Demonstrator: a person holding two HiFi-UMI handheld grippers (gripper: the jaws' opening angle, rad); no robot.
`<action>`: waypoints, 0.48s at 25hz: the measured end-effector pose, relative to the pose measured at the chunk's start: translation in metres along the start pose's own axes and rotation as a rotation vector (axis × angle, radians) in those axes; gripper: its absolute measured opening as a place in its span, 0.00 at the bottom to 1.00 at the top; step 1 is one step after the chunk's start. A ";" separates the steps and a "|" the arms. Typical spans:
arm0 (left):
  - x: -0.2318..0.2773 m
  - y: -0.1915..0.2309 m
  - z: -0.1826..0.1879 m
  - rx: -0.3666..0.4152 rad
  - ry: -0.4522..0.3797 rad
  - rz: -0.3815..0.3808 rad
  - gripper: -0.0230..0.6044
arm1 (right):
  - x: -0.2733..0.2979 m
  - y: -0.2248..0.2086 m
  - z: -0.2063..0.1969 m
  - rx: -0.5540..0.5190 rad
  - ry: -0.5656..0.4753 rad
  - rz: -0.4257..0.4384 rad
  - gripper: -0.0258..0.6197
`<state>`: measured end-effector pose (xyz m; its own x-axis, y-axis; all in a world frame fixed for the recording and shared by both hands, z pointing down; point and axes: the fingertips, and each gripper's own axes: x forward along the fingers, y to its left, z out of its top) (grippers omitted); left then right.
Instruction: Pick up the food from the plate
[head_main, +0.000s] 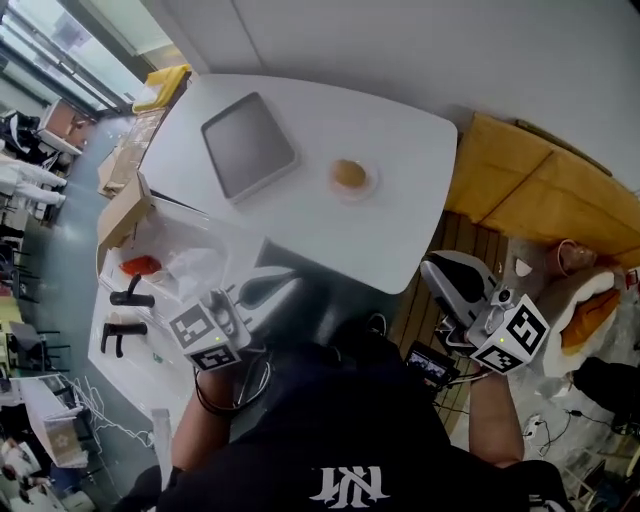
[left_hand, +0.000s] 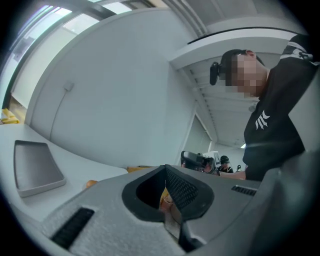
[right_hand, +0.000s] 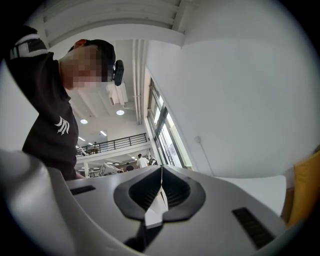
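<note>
Right now both tools sit close to the body, off the near edge of the table (head_main: 400, 225), so the step in hand is the reach. L gripper (left_hand: 165, 170): jaws pressed together, nothing in them. R gripper (right_hand: 161, 172): same, pads meeting along one line, empty. Food (head_main: 349, 174) sits on the plate (head_main: 372, 186) at the far side of the table, just right of the tray (head_main: 248, 147) and well apart from both grippers.

To do it well: spread the jaws before getting near, come down from above, and straddle the food at its widest part w/o touching the rim. Judging by looks it's a soft bun, so squeeze only enough to lift. Go straight up so the plate isn't dragged.

Orientation: lies flat, domed side up. It reads near-round, maybe a touch wider left-to-right, but it's too small to call a long axis, so approach angle shouldn't matter much.
</note>
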<state>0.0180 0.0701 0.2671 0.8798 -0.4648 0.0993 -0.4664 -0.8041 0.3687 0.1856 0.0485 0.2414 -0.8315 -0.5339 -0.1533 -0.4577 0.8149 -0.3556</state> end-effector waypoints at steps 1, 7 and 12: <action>0.003 0.003 0.004 -0.002 -0.001 0.014 0.04 | 0.000 -0.006 0.001 -0.006 0.005 0.007 0.04; 0.009 0.026 -0.005 -0.025 0.037 0.052 0.04 | 0.003 -0.041 -0.005 0.004 0.007 -0.011 0.04; 0.026 0.048 -0.005 -0.045 0.043 0.014 0.04 | 0.012 -0.062 -0.010 0.033 0.026 -0.043 0.04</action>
<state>0.0193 0.0212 0.2920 0.8769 -0.4587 0.1439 -0.4749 -0.7798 0.4080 0.2007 -0.0061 0.2711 -0.8194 -0.5617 -0.1140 -0.4824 0.7833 -0.3920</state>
